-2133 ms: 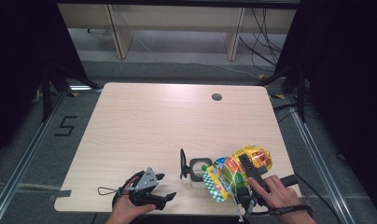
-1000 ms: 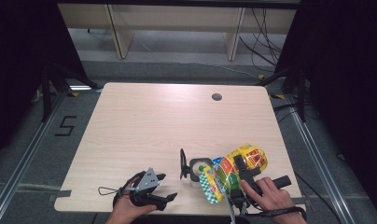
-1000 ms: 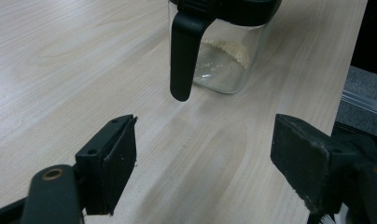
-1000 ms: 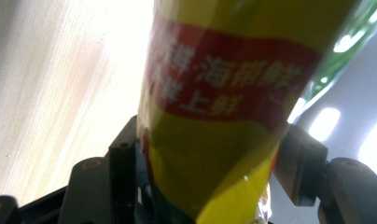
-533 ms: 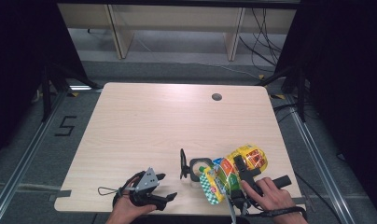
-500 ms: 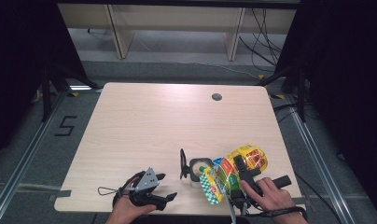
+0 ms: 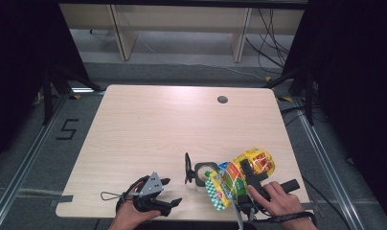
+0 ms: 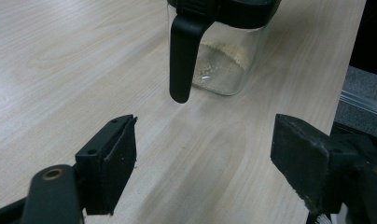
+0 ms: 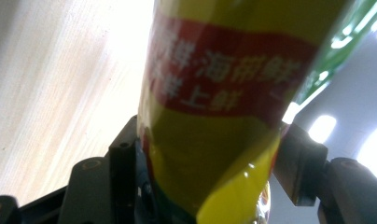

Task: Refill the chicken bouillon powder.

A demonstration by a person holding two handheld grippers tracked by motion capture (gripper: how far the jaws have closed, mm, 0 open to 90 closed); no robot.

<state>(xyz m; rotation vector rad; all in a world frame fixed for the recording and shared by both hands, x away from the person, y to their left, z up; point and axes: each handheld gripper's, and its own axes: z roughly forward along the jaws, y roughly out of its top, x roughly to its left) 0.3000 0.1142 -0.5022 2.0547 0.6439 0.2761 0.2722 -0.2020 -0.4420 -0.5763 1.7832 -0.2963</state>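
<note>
A clear jar [image 7: 204, 173] with a little pale powder at its bottom stands near the table's front edge, its black lid [image 7: 187, 167] flipped up on its left side. My right gripper [image 7: 251, 173] is shut on a yellow, red and green snack bag [image 7: 239, 176], which lies tilted with its lower end against the jar's right side. In the right gripper view the bag [image 9: 214, 93] sits squeezed between the jaws of the right gripper [image 9: 210, 168]. My left gripper [image 7: 170, 191] rests open by the front edge, left of the jar. The left gripper view has the left gripper [image 8: 203, 163] pointing at the jar [image 8: 224, 56].
The wooden table [image 7: 172, 120] has a round cable hole [image 7: 222, 99] at its far right. Black metal frames and a shelf stand beyond the far edge. The table's right edge [image 8: 350, 88] lies close behind the jar in the left gripper view.
Since the earliest frame my right hand has drawn the bag slightly left, toward the jar. Over the last second nothing has visibly moved.
</note>
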